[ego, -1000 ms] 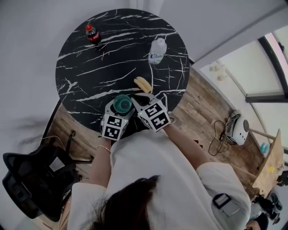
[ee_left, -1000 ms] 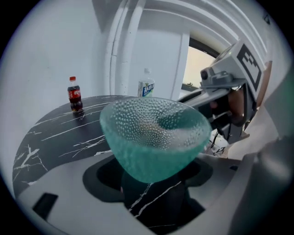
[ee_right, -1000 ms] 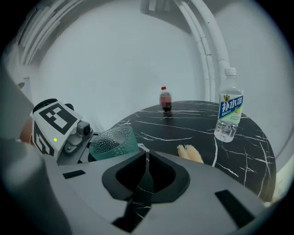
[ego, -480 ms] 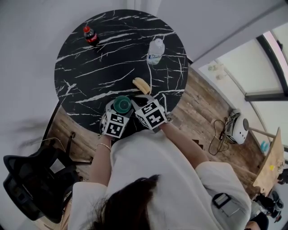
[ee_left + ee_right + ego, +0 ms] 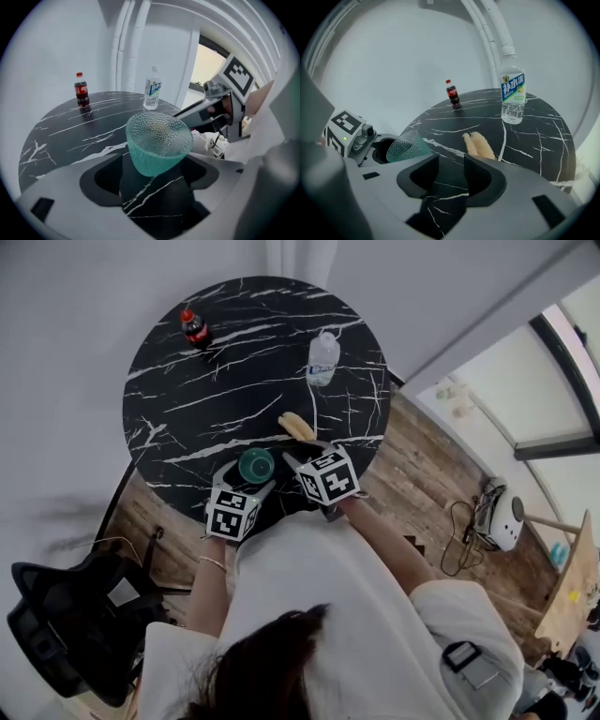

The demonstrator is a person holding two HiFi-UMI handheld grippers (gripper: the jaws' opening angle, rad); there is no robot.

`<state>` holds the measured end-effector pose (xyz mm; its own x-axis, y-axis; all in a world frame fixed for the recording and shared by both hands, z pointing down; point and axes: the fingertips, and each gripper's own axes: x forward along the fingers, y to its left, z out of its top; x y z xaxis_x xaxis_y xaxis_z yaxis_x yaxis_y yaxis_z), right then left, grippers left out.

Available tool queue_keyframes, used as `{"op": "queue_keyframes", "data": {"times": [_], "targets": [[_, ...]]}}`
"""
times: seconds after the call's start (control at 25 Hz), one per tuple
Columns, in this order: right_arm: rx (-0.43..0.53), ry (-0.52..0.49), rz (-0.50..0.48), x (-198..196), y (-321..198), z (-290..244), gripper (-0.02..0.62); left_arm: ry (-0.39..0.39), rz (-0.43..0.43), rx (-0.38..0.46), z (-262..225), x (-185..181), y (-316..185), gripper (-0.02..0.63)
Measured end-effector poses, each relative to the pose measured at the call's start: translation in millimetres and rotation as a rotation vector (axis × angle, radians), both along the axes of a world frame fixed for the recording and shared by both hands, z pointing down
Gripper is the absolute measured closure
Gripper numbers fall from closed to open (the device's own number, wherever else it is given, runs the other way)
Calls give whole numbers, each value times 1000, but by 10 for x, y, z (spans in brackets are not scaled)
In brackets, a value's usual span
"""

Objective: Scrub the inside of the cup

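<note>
One teal, dimpled cup [image 5: 158,140] is at the near edge of the round marble table [image 5: 187,399], its base clasped between the jaws of the left gripper [image 5: 154,158]. These jaws have just widened slightly. With the cup between them and leaning, it is judged held rather than standing free. Its long axis runs from base to rim, tipped off vertical. The mouth faces up and back toward the left gripper's camera, so the inside is fully exposed.

Just to the cup's right, the right gripper [image 5: 451,157] has just been opening its jaws, and nothing lies between them. Just beyond their tips a yellow fuzzy scrubber [image 5: 478,143] lies on the table, its length running roughly away from that gripper.

Step in hand, by judgement: fetching the scrubber. To do it well, bring the open jaws astride its near end and close firmly on the pile. Hold the cup steady, mouth turned toward the right side for entry. Farther off stand a water bottle [image 5: 512,91] and a cola bottle [image 5: 451,93], well apart.
</note>
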<state>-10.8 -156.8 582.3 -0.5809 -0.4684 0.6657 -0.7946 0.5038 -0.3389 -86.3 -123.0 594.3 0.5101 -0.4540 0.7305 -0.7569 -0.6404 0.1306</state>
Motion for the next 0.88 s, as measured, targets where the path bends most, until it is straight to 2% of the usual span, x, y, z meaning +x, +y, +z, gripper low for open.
{"op": "queue_keyframes", "data": {"times": [0.04, 0.24, 0.36, 0.44, 0.52, 0.6, 0.8, 0.88], "targets": [[-5, -16, 6, 24, -2, -17, 426, 17, -19, -3, -42, -20, 21, 235], [-32, -125, -15, 5, 65, -157, 430, 138, -138, 0, -233, -116, 128, 236], [-10, -173, 0, 19, 86, -258, 499, 225, -214, 14, -360, -147, 183, 236], [10, -154, 27, 82, 87, -276, 529, 240, -246, 30, -411, -185, 228, 236], [27, -87, 42, 164, 103, -244, 546, 255, -291, 50, -461, -266, 228, 236], [51, -47, 31, 199, 131, -234, 552, 322, -371, 65, -545, -358, 175, 244], [53, -57, 2, 188, 235, -234, 560, 543, -637, 106, -760, -605, 93, 392], [63, -60, -1, 187, 242, -262, 561, 596, -738, 120, -792, -709, 93, 455]]}}
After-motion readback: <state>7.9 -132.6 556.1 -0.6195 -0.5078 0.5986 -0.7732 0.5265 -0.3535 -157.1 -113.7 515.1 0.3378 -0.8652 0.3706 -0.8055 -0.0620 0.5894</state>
